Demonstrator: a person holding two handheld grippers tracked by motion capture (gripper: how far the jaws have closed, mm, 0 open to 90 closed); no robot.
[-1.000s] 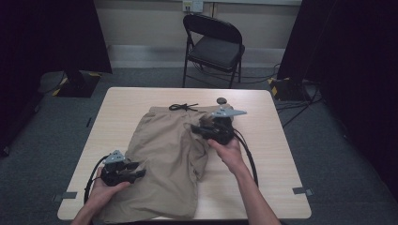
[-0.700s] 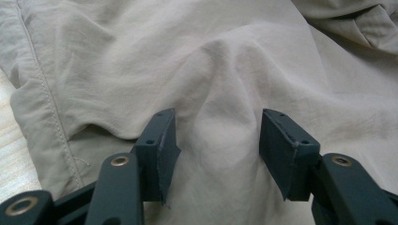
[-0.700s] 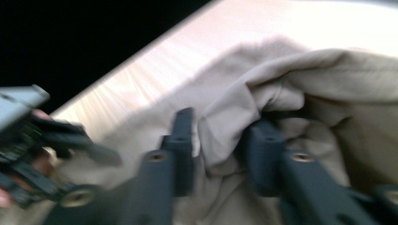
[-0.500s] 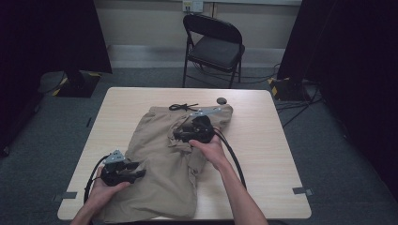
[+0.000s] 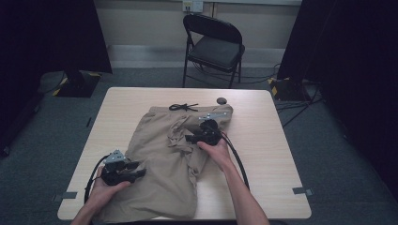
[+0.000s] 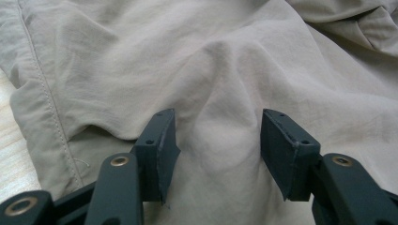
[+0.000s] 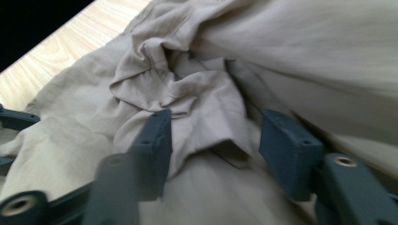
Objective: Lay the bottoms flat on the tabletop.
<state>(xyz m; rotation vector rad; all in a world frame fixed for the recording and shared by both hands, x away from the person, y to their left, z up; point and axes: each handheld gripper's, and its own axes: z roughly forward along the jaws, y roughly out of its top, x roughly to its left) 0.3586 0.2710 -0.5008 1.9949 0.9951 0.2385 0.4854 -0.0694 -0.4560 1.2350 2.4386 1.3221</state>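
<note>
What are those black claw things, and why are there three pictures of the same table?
Those claws are grippers, pinching tools a person holds, one in each hand. The left gripper and the right gripper each carry a small camera. One picture comes from a camera up high, looking down at the wooden table. The other two come from the gripper cameras, looking along the black jaws. On the table lies a pair of tan shorts, with a black drawstring at the far end. Both grippers are open over the cloth, the right one by a bunched-up fold. Nothing is held.
</note>
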